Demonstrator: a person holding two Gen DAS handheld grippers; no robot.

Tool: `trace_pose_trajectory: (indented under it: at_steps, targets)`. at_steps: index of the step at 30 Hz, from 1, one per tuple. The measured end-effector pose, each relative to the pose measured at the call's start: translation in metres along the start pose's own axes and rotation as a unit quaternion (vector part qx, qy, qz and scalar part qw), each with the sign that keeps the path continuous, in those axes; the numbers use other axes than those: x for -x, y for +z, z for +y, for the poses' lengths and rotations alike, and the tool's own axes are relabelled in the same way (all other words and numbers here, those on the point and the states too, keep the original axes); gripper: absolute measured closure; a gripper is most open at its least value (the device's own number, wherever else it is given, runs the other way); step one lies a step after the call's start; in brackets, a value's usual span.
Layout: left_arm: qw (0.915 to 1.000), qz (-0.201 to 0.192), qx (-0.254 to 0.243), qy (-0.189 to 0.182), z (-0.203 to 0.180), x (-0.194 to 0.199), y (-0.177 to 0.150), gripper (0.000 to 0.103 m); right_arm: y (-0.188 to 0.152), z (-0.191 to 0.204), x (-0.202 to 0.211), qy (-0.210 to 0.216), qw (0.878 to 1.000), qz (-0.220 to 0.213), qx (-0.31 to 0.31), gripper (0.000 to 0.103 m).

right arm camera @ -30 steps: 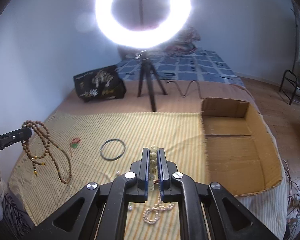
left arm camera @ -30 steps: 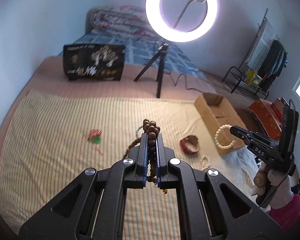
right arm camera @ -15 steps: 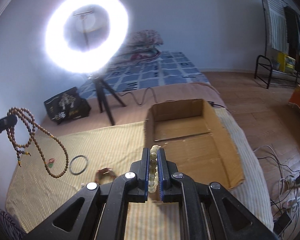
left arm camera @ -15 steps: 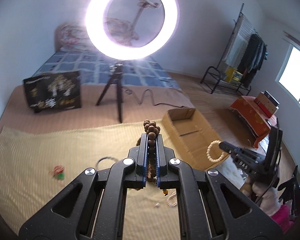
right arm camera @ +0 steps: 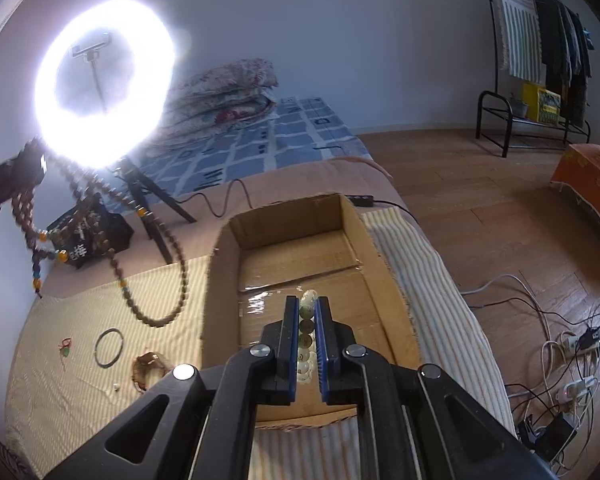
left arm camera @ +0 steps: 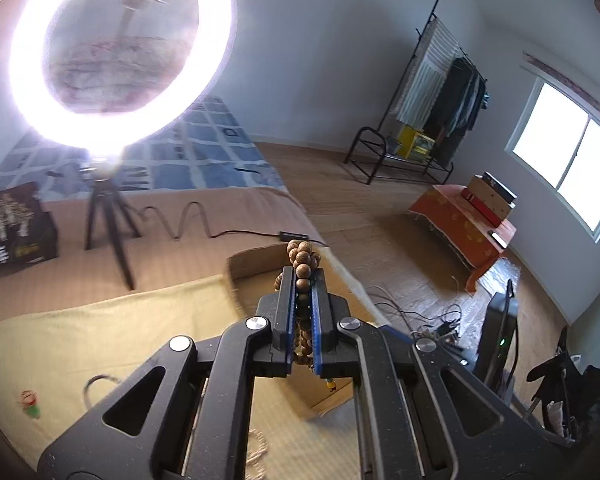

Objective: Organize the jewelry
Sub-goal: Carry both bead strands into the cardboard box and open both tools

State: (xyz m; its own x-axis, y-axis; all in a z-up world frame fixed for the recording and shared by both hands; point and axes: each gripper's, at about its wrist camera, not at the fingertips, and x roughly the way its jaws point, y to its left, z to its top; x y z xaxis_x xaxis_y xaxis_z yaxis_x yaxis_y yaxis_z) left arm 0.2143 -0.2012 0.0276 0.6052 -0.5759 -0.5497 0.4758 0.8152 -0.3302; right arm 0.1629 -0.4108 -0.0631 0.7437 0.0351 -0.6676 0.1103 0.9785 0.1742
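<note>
My left gripper is shut on a long brown wooden bead necklace and holds it in the air near the near-left corner of an open cardboard box. In the right wrist view the same necklace hangs in loops from the left gripper, left of the box. My right gripper is shut on a pale bead bracelet and holds it above the box's floor.
A yellow striped cloth covers the bed. On it lie a dark ring bangle, a brown bracelet and a small red-green charm. A lit ring light on a tripod and a black box stand behind. Cables cover the floor at right.
Both grippers have swung right towards the cardboard box. The right gripper with the pale bracelet now hangs over the box's inside. The left gripper with the necklace has come up to the box's left edge.
</note>
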Motion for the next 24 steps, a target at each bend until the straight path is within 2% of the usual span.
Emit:
trace_pose_trajectory:
  at_steps: [6,13,24]
  targets:
    - [0.9996,0.026,0.003,-0.002,-0.006,-0.046,-0.003,0.099,0.001,-0.017,-0.013,-0.012,1.0,0.009,-0.014,0.098]
    - [0.9963,0.084,0.012,0.012,0.001,-0.1,-0.023,0.099,-0.002,-0.028,-0.028,-0.024,0.999,0.028,-0.022,0.098]
    - [0.9914,0.126,0.006,0.035,0.007,-0.132,-0.048,0.099,-0.008,-0.03,-0.04,-0.022,0.998,0.051,-0.026,0.097]
